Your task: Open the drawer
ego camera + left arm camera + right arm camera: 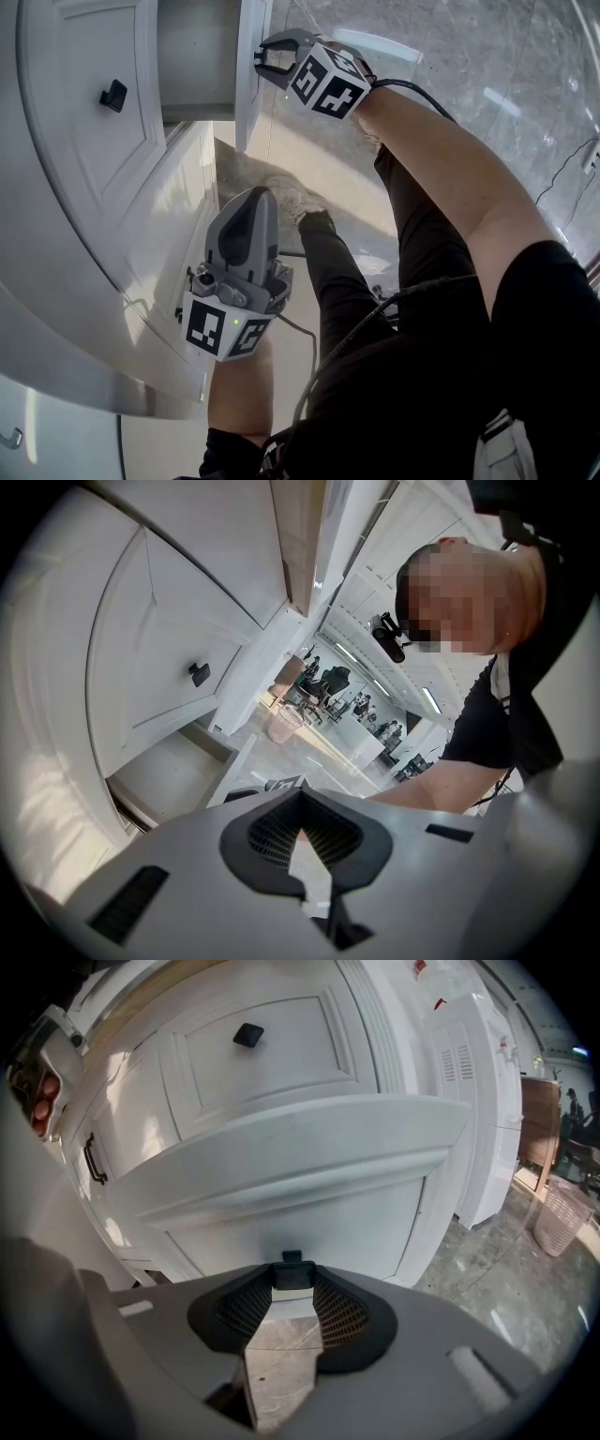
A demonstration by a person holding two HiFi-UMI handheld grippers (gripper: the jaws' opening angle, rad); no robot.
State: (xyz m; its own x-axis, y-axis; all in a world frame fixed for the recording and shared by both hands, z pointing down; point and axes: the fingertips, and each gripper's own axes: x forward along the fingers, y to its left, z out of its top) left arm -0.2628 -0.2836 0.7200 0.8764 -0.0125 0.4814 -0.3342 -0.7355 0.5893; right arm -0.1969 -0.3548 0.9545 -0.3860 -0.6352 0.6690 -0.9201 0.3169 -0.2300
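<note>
**While the drawer stands partly out, my right tongs have its knob**

Since the drawer (199,58) already juts out of the white cabinet (89,234), its box open to the head view and its front panel nearest the right tongs (262,62), I judge the pull to be under way and well along, though how much travel is left I cannot tell. What comes next, as I read it, is a straight, level draw away from the cabinet face, with the wrist held at the same tilt so the small dark knob (292,1274) does not slip out from between the tips.

Those right tongs are spread fairly wide, yet only as wide as the knob: it fills the gap at the tips, and both pads sit against its sides. Below the knob, bare floor shows through between the jaws.

My left tongs (251,199) hang low in front of the cabinet, well apart from the drawer, tips pressed together on nothing and touching nothing.
</note>
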